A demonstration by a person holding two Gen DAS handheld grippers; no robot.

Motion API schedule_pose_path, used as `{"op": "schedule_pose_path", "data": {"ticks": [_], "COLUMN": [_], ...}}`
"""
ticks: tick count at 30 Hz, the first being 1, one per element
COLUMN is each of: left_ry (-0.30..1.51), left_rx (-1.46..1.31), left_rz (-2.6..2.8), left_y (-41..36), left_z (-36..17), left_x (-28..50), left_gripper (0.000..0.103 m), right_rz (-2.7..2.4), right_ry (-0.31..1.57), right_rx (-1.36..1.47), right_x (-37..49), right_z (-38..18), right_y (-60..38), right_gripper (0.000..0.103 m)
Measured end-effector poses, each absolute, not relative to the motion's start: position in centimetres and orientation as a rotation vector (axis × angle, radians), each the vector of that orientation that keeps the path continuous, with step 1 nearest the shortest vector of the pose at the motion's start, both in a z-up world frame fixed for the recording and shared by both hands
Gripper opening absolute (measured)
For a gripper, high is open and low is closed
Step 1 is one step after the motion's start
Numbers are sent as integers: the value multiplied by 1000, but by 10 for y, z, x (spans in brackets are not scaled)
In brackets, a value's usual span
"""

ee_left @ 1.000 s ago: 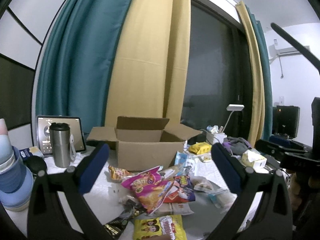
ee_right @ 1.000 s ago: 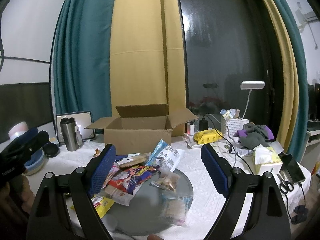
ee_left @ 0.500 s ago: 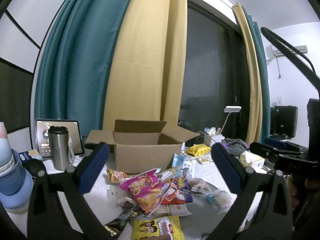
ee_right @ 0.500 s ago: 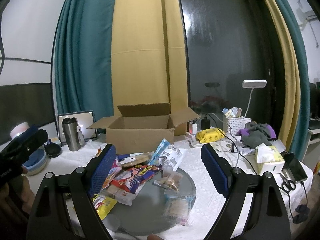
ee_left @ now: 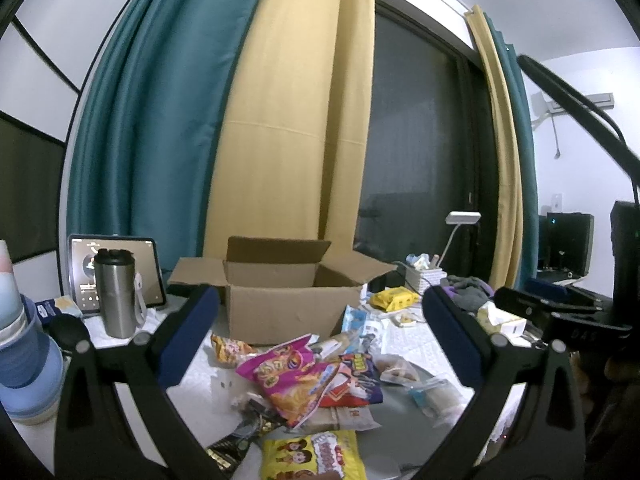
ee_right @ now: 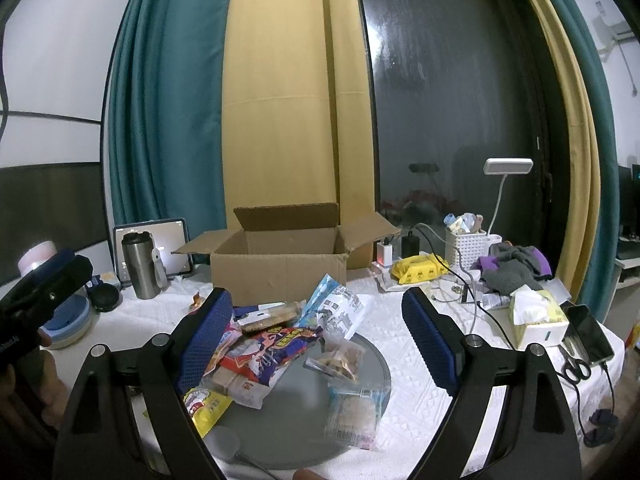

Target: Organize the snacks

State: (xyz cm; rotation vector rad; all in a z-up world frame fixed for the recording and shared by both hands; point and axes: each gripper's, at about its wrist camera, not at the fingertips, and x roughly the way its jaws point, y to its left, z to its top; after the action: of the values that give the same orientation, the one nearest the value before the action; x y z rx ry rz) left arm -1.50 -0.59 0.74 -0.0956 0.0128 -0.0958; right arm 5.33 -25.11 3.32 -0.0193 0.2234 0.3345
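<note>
An open cardboard box stands at the back of the white-clothed table, flaps spread. In front of it lies a heap of snack packets: a pink-purple chip bag, a red-and-blue packet, a yellow packet and clear-wrapped biscuits on a grey round mat. My left gripper hangs open above the heap, holding nothing. My right gripper is open too, over the mat, with nothing between its fingers.
A steel tumbler and a tablet stand left of the box, stacked bowls at the far left. On the right are a yellow wipes pack, a white basket, a desk lamp, a tissue box, a phone and cables.
Both views have tilted slightly upward, so the box and snack heap sit a little lower in frame. Both grippers stay open and nothing on the table has moved.
</note>
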Motion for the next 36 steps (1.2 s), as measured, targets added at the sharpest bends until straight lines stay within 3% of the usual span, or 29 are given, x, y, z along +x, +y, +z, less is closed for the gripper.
{"op": "schedule_pose_path", "data": {"ticks": [27,36], "left_ry": [12,126], "left_rx": [-103,-66], "left_rz": [-101,-96], "left_y": [-3,-5], "left_z": [4,-18], "left_x": [-19,-5], "left_gripper": [102,102], "right_rz": [331,305], "right_ry": [235,286], "right_rx": [-26,-33], "right_x": [54,67], "right_z": [32,16], "right_y": [-252,-252], "right_gripper": [89,89]}}
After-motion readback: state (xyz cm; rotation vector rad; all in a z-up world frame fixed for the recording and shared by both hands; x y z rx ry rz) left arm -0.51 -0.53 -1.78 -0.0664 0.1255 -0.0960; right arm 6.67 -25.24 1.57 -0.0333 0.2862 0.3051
